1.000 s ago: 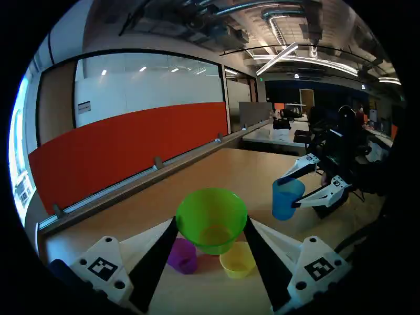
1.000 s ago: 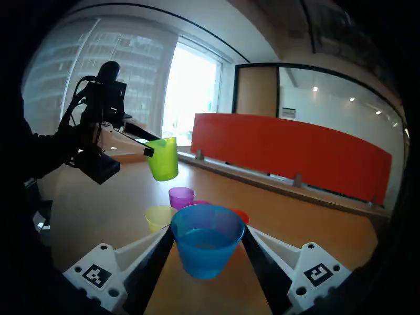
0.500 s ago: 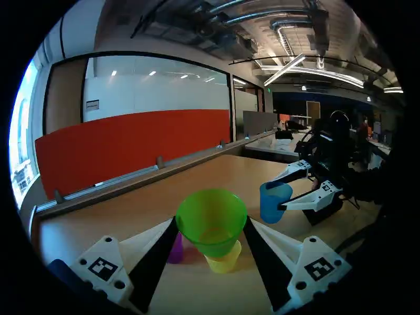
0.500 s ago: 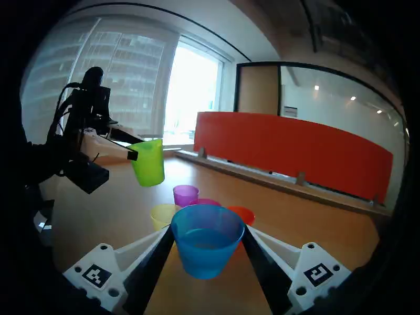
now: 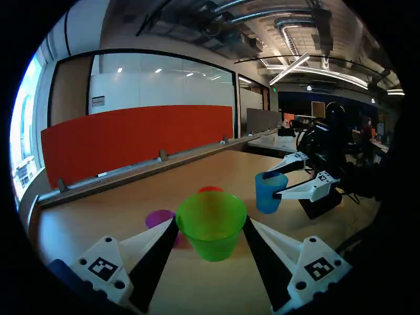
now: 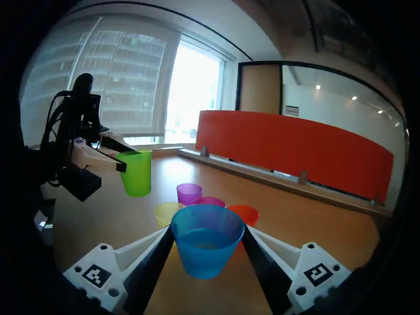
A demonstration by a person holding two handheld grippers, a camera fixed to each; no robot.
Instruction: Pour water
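Blue plastic held the water: the blue cup (image 6: 206, 252) stood upright, clamped in the right gripper (image 6: 207, 236), while the empty-looking green cup (image 6: 135, 173), upright in the left gripper's (image 5: 210, 229) pinch, hung well apart, off to its left in the right gripper view.

The right hand-held gripper (image 6: 207, 232) clamps an upright blue cup (image 6: 206, 258) holding water.

Wooden surface (image 6: 320, 223) carries four spare cups in a close cluster, all upright: purple cup (image 6: 189, 193), yellow cup (image 6: 164, 212), magenta cup (image 6: 210, 201), orange cup (image 6: 245, 211). Orange partition (image 6: 294, 149) runs along the surface's far edge. Bright window (image 6: 193, 94) behind. In the left gripper view: ceiling ducts (image 5: 294, 23), light strip (image 5: 290, 61), glass wall (image 5: 157, 84).
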